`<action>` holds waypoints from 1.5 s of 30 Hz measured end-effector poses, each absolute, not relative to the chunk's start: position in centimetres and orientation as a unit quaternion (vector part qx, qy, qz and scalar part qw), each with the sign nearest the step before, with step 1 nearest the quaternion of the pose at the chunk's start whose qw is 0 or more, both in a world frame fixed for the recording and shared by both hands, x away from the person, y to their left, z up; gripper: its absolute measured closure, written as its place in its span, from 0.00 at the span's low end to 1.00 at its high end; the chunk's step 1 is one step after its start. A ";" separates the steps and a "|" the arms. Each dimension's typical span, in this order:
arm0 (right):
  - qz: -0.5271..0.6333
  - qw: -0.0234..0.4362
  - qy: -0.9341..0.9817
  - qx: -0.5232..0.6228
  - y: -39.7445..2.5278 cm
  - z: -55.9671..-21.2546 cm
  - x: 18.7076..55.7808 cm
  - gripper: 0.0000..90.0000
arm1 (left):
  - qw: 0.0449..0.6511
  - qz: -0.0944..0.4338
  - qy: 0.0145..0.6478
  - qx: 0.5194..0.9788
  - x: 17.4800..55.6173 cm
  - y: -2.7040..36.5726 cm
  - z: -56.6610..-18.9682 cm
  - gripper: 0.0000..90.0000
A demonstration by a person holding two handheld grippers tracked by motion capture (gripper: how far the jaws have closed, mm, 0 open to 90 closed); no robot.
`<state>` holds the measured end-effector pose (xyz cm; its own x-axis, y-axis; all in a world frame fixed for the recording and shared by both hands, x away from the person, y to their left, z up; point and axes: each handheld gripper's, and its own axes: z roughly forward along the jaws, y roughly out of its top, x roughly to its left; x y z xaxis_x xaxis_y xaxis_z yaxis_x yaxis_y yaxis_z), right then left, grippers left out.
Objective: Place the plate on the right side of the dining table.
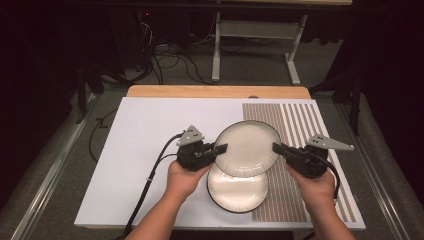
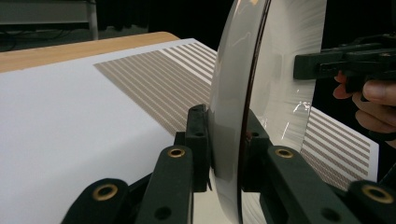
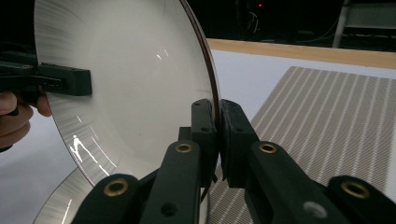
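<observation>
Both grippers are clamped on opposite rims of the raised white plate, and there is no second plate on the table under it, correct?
Not quite. The left gripper and right gripper do clamp opposite rims of the raised plate, but the high view shows a second plate lying on the table beneath it.

From the high view I see the raised white round dark-rimmed plate (image 1: 248,147) covering the upper part of the second white dark-rimmed plate (image 1: 236,192) lying flat on the bench. The bottom edge cuts my forearms off.
</observation>
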<state>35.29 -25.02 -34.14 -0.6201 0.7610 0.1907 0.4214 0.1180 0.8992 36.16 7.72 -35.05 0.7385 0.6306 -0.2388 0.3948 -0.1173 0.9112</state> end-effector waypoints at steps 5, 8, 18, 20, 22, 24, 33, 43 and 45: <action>0.528 0.167 0.721 0.416 -27.0 -34.1 35.1 0.97 | 0.565 0.098 0.338 0.747 36.9 5.6 -34.7 0.87; 0.532 0.170 0.714 0.423 -28.4 -34.1 35.0 0.97 | 0.565 0.096 0.332 0.750 37.4 4.3 -34.4 0.87; 0.530 0.190 0.697 0.443 -31.9 -34.3 34.5 0.97 | 0.560 0.092 0.308 0.763 38.8 0.4 -34.2 0.87; 0.526 0.196 0.697 0.447 -32.5 -34.3 34.4 0.97 | 0.558 0.090 0.306 0.766 39.0 -0.4 -34.3 0.87; 0.523 0.200 0.694 0.453 -33.2 -34.4 34.4 0.97 | 0.557 0.088 0.305 0.768 39.4 -1.2 -34.4 0.86; 0.521 0.205 0.690 0.459 -34.0 -34.6 34.4 0.97 | 0.553 0.085 0.304 0.771 39.8 -2.0 -34.6 0.86; 0.508 0.215 0.679 0.484 -36.4 -35.5 34.7 0.97 | 0.541 0.078 0.308 0.779 41.2 -4.9 -35.5 0.85; 0.492 0.208 0.679 0.503 -37.7 -37.1 35.2 0.97 | 0.517 0.066 0.330 0.787 42.3 -6.7 -37.5 0.84; 0.489 0.205 0.679 0.508 -37.8 -37.5 35.4 0.97 | 0.514 0.065 0.332 0.788 42.5 -6.9 -37.7 0.84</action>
